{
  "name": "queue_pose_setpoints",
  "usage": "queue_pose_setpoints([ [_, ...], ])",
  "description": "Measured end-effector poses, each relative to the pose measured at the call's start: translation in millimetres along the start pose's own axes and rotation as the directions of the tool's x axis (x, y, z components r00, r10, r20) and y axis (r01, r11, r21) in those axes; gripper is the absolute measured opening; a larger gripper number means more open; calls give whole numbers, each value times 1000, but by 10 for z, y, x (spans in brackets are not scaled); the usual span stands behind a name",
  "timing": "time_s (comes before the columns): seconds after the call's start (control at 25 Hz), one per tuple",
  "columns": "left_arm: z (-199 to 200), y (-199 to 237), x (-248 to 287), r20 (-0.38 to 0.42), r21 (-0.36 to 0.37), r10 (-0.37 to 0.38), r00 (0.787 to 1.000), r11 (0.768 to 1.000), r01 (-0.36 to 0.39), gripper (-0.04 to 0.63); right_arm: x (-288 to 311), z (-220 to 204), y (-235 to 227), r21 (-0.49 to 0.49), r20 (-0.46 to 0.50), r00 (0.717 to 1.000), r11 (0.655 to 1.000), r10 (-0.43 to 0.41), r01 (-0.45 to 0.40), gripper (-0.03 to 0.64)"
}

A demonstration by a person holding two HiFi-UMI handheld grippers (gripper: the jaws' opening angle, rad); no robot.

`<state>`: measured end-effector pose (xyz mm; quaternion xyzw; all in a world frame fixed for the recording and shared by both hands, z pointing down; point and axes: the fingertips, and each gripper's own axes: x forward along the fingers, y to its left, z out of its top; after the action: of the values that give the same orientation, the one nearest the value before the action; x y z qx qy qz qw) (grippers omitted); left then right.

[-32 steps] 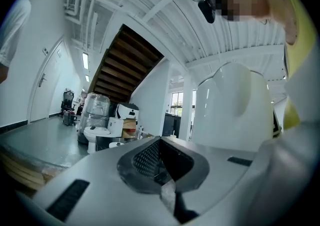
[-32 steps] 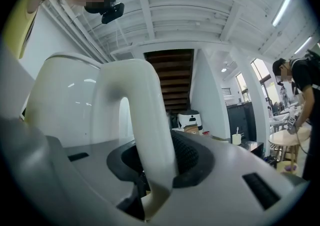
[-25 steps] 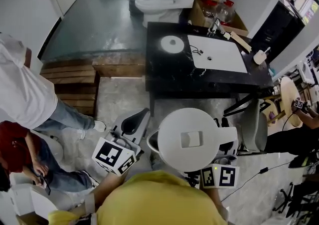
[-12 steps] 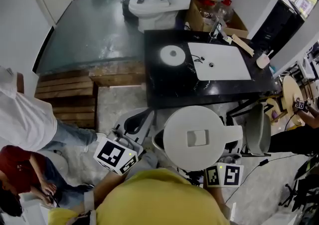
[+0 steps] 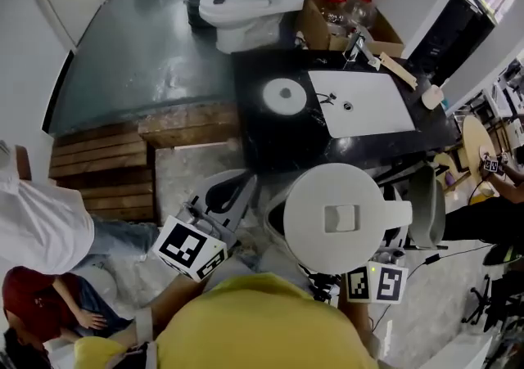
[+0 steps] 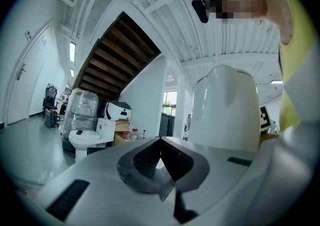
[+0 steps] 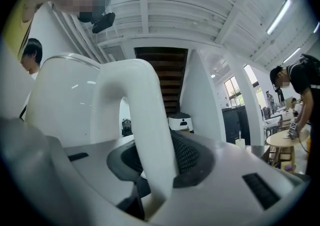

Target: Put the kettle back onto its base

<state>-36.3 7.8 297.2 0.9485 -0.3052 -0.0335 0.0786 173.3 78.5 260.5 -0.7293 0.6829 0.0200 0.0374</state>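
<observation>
A white kettle [image 5: 340, 216] hangs in front of me, seen from above in the head view, just short of a black counter [image 5: 262, 134]. My right gripper [image 7: 160, 170] is shut on the kettle's handle [image 7: 145, 120]; its marker cube [image 5: 375, 284] shows below the kettle. The kettle's round white base [image 5: 284, 95] lies on the counter, left of a white sink [image 5: 360, 101]. My left gripper [image 5: 233, 195] floats left of the kettle, jaws shut with nothing between them [image 6: 161, 142]. The kettle body [image 6: 225, 109] stands to its right without touching it.
Behind the counter stand a toilet [image 5: 237, 3] and a cardboard box with bottles [image 5: 336, 11]. Wooden steps [image 5: 106, 171] lie at the left, with people [image 5: 41, 228] beside them. Another person [image 5: 499, 171] works at the right near a round table.
Both grippers and the kettle have moved forward toward the counter. The counter and base now sit nearer in the head view. The grip on the handle is unchanged.
</observation>
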Motion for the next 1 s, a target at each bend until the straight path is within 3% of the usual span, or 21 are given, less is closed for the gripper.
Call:
queue_pose_setpoints([
  [0.44, 15, 213, 303, -2, 3, -13, 1000, 1000, 13, 9, 399, -127, -127, 12, -18, 1000, 1000, -5, 5, 117],
  [0.68, 168, 405, 584, 23, 26, -1, 1000, 1000, 0, 9, 935, 45, -127, 15, 50, 999, 1000, 19, -20, 117],
  [1.0, 325, 579, 1025, 69, 45, -24, 997, 999, 21, 9, 1573, -206, -373, -6, -5, 997, 997, 75, -75, 117],
])
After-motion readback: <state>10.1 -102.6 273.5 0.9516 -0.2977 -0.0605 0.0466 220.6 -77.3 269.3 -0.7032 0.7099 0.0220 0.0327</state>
